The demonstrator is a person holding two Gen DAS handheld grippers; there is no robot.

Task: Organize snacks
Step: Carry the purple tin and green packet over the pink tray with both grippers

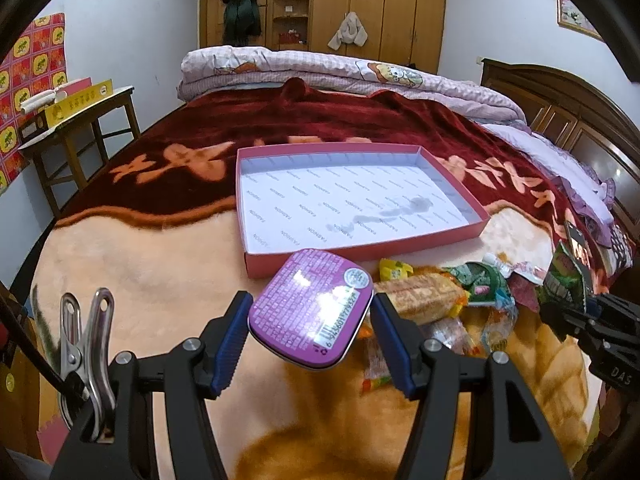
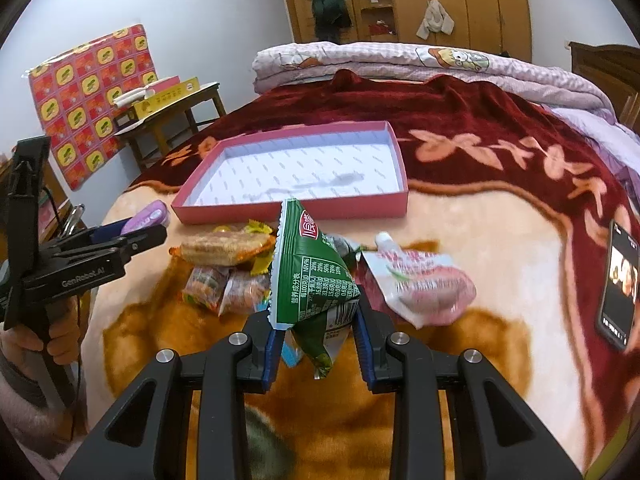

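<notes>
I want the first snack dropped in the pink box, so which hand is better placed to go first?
Probably left. The left gripper holds the purple tin just short of the pink box. The right gripper holds its green packet behind the snack pile.

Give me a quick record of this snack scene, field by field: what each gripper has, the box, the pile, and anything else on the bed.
left gripper: shut on purple tin, held above the blanket
right gripper: shut on green packet
pink box: shallow, open, no snacks inside, grey smudges on its white lining
snack pile: loose wrapped snacks on the blanket, in front of the box
pouch: white and pink, spouted, lying right of the green packet
phone: on the blanket at far right, screen lit
</notes>
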